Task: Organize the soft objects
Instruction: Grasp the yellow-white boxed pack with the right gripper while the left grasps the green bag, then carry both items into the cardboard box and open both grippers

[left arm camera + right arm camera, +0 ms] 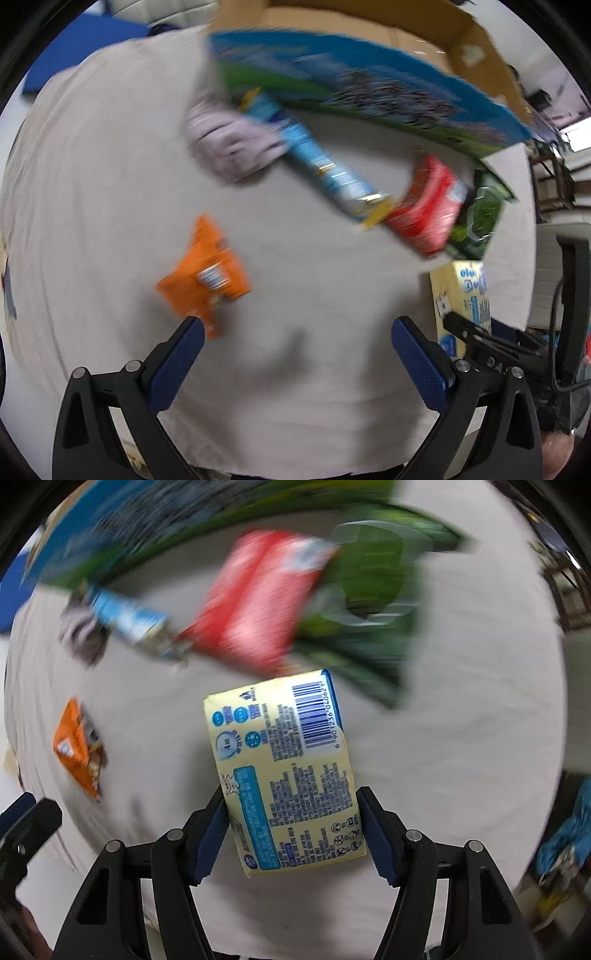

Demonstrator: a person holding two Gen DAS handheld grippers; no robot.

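Observation:
My right gripper is shut on a pale yellow tissue pack with blue print and a barcode, held above the cloth. The pack also shows in the left wrist view at the right. My left gripper is open and empty, with an orange snack packet just beyond its left finger. A red pack, a green bag, a long blue packet and a pale lilac soft bundle lie farther on. The frames are blurred.
A cardboard box with blue and green printed sides stands at the back of the white cloth-covered table. The left gripper shows at the right wrist view's left edge. A blue mat lies far left.

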